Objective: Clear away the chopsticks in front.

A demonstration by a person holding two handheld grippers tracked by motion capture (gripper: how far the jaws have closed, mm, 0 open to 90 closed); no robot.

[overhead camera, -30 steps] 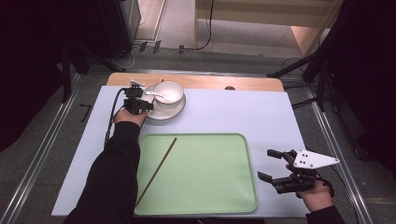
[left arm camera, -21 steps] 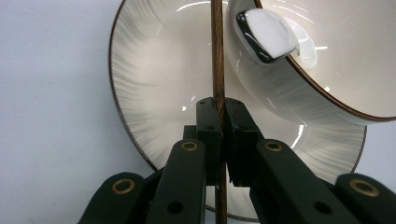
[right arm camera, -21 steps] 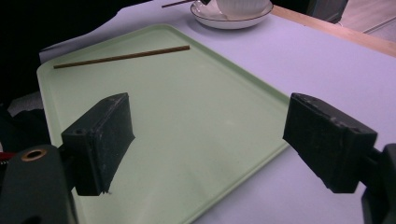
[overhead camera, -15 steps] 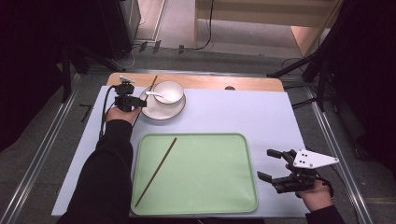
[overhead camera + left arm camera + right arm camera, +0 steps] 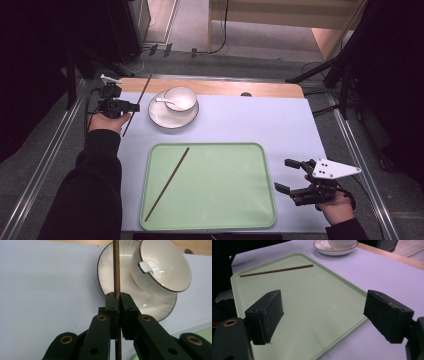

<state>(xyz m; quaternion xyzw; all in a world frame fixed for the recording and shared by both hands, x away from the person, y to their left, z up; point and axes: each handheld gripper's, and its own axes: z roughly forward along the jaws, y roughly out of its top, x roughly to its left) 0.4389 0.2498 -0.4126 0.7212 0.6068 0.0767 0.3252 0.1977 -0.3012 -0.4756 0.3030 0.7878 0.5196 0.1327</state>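
Your left gripper (image 5: 134,106) sits at about ten o'clock on the table, off the left rim of the saucer (image 5: 173,114), and its jaws are clamped tight on a dark wooden chopstick (image 5: 136,106). In the left gripper view that chopstick (image 5: 116,270) runs straight up between the closed pads, crossing in front of the saucer (image 5: 110,270). From above, the stick slants from the wooden strip at the far edge down towards you, with the grip near its middle. Just right of it, at roughly eleven o'clock, the white cup (image 5: 180,98) stands on the saucer with a white spoon (image 5: 166,101) resting in it. At the centre, towards six o'clock, the green tray (image 5: 225,190) lies flat with a second chopstick (image 5: 167,183) on its left half, lying diagonally. At about four o'clock, your right gripper (image 5: 287,176) rests just off the tray's right edge, jaws spread wide with nothing between them; the right gripper view shows bare tray (image 5: 312,302) in the gap.
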